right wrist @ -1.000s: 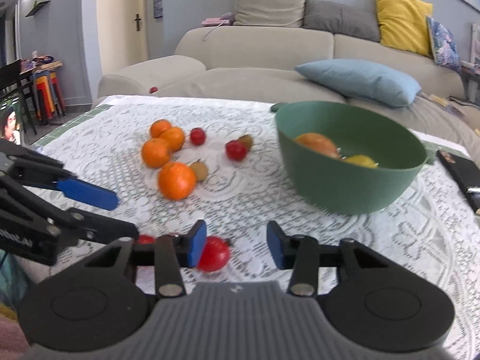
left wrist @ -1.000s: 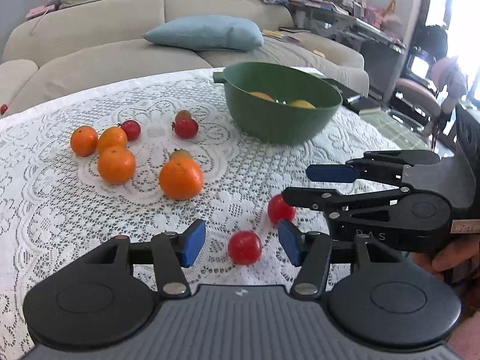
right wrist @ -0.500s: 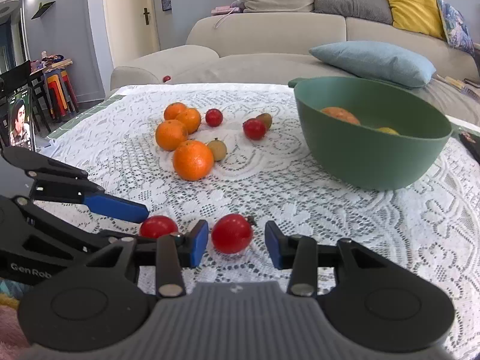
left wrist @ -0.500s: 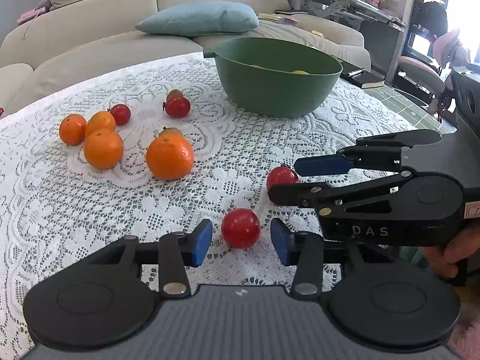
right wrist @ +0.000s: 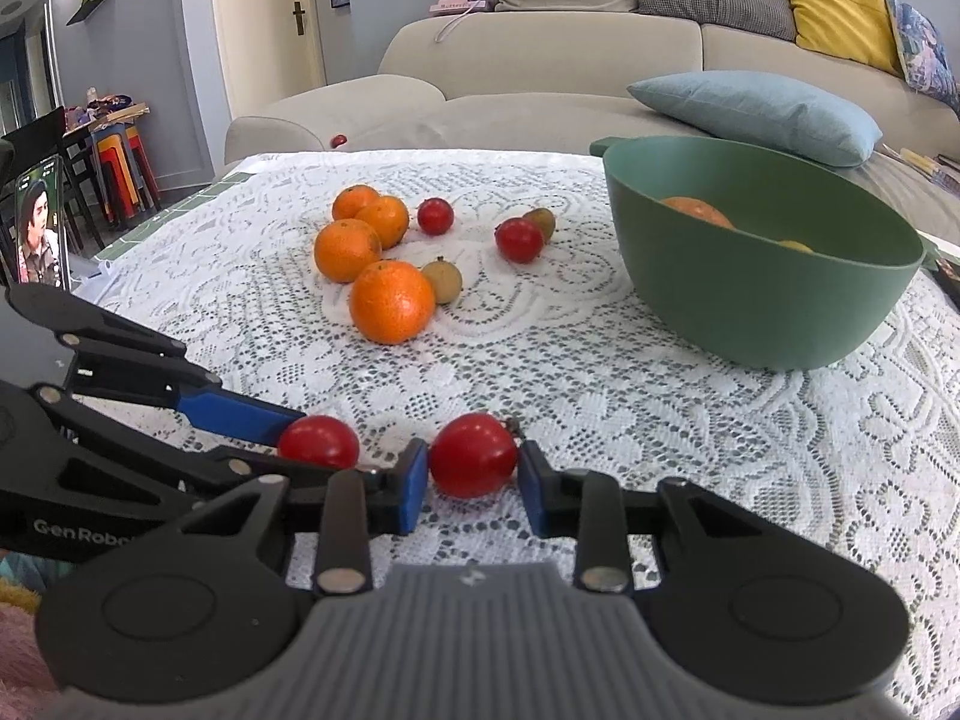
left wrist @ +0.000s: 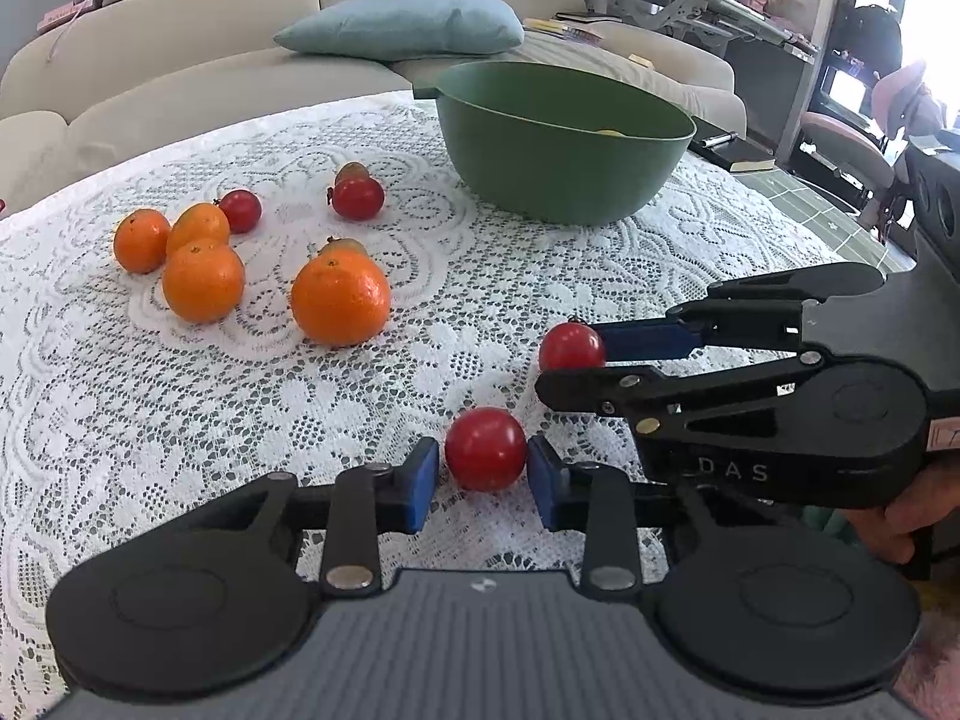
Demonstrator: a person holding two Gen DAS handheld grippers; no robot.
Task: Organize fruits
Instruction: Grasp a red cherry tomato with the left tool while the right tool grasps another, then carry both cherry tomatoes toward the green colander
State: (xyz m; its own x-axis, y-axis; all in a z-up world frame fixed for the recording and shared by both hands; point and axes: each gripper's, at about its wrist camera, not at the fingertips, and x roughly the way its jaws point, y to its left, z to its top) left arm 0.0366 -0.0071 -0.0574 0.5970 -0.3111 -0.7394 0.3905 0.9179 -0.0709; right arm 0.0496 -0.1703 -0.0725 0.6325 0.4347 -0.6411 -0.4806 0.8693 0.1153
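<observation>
My left gripper (left wrist: 485,480) is shut on a red tomato (left wrist: 486,449) resting on the lace tablecloth. My right gripper (right wrist: 474,489) is shut on a second red tomato (right wrist: 474,462) beside it; that tomato shows in the left wrist view (left wrist: 570,347) with the right gripper (left wrist: 576,366) around it. The left gripper (right wrist: 312,450) and its tomato (right wrist: 318,443) show in the right wrist view. A green bowl (left wrist: 564,180) holding an orange (right wrist: 696,211) and a yellow fruit (right wrist: 795,246) stands at the back right.
Several oranges (left wrist: 340,300), two more red tomatoes (left wrist: 358,198) and small brownish fruits (right wrist: 442,282) lie mid-table on the left. A sofa with a blue cushion (left wrist: 402,24) stands behind the table. A phone (right wrist: 39,222) stands at the far left.
Both grippers moved forward over their tomatoes and closed, the blue pads now touching each tomato's sides.
</observation>
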